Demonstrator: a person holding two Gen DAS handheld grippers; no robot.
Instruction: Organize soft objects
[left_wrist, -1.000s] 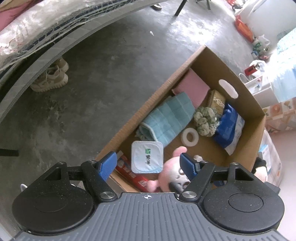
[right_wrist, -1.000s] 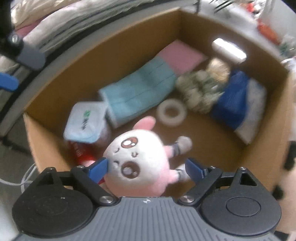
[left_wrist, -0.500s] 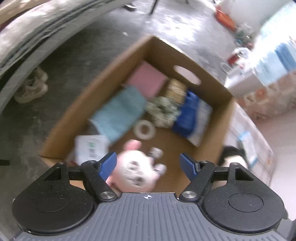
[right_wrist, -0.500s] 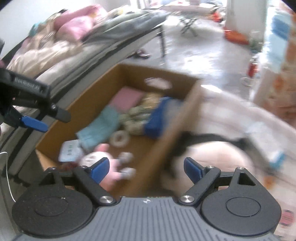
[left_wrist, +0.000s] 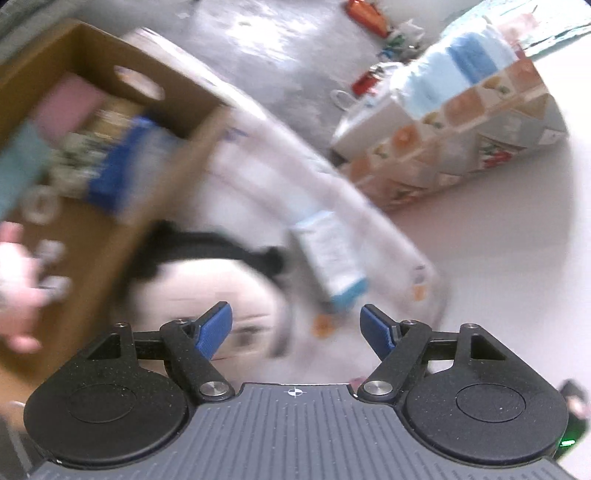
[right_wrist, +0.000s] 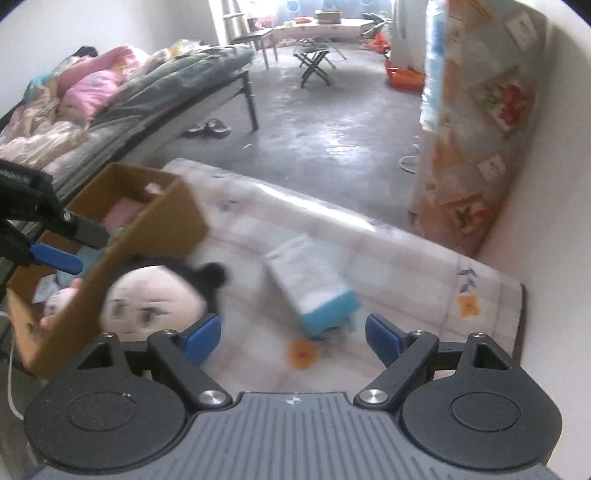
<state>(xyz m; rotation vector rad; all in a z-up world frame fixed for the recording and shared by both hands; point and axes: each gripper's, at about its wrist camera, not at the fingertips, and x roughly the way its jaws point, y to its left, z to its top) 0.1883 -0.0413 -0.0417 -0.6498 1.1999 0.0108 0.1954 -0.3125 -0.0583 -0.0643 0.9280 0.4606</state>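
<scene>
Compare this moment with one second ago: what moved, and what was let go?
Both grippers, left and right, swung away from the box toward the black-haired plush and carton beside it. The pink plush, earlier between the right jaws, now lies in the box. Both jaws stay open and empty; box contents are unchanged.

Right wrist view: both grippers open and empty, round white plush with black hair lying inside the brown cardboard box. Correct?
Not quite. The round white plush with black hair lies outside the brown cardboard box, beside its wall on the pale patterned mat; the right wrist view shows it. The right gripper and left gripper are open and empty.
</scene>
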